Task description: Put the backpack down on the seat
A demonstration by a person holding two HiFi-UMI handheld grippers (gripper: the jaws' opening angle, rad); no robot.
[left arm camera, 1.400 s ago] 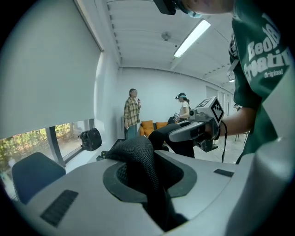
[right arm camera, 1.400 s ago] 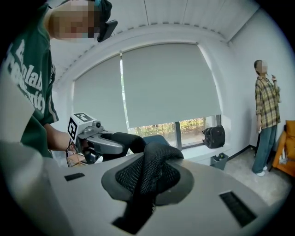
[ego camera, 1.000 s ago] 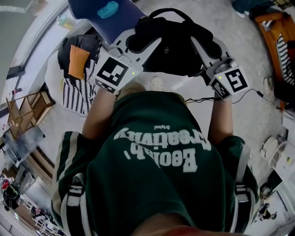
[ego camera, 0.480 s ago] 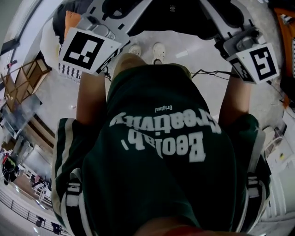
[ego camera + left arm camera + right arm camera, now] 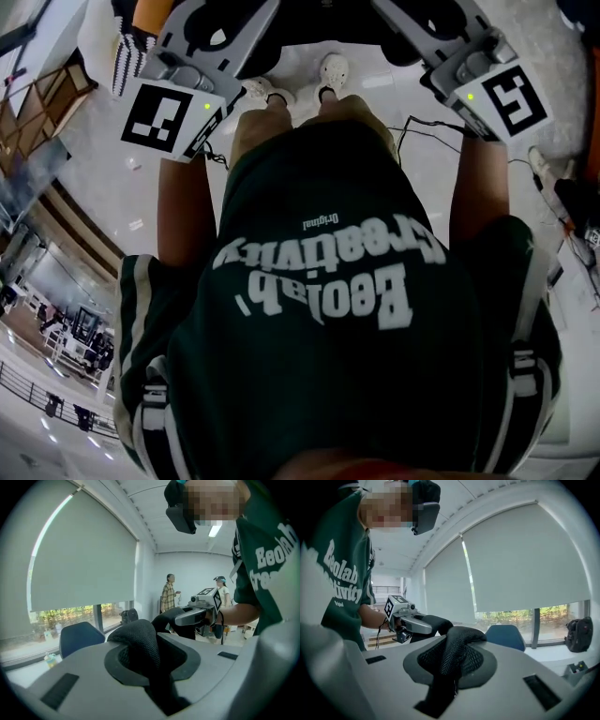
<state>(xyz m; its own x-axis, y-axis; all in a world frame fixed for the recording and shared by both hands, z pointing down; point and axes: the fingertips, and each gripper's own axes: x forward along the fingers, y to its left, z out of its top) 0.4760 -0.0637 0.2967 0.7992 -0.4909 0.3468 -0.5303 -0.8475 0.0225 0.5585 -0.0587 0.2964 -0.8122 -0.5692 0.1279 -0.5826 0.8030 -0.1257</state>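
Fingers (image 5: 79,681) of left gripper (image 5: 154,667) and right gripper (image 5: 450,672) stay pinched on the backpack (image 5: 323,19) by its mesh straps (image 5: 140,639). Versus a second ago, the pack hangs lower between them. Blue seat (image 5: 79,637) lies beyond the fingertips, so the pack is judged not yet down.

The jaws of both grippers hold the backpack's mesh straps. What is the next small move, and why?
Probably carry the backpack toward the blue chair before lowering: the left gripper and right gripper are each shut on a mesh strap, and the chair stands beyond, not beneath it.
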